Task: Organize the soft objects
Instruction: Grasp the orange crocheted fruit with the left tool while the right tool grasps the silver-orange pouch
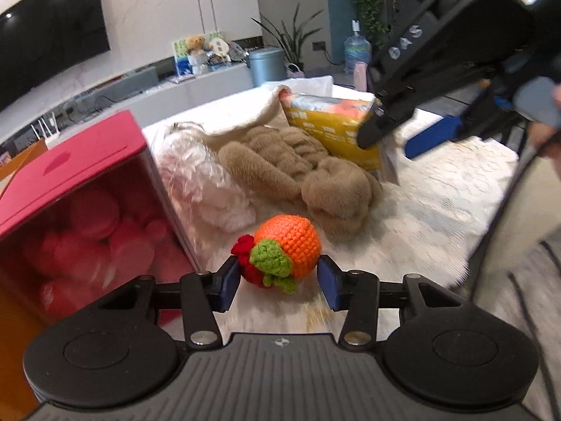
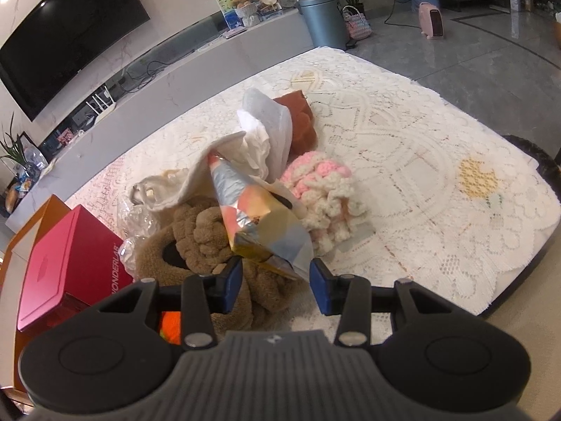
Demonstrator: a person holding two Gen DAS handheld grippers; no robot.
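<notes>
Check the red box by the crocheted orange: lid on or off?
On. The red lid sits flat across the red box, flush at the visible edges in both wrist views; round pink items show through its clear side.

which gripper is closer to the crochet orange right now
Left. The left gripper brackets the crochet orange; the right gripper is farther back at the tissue pack.

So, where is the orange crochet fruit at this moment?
In the left wrist view the orange crochet fruit lies on the white lace cloth between the left gripper's blue pads, right of the red box and in front of the brown plush item.
</notes>
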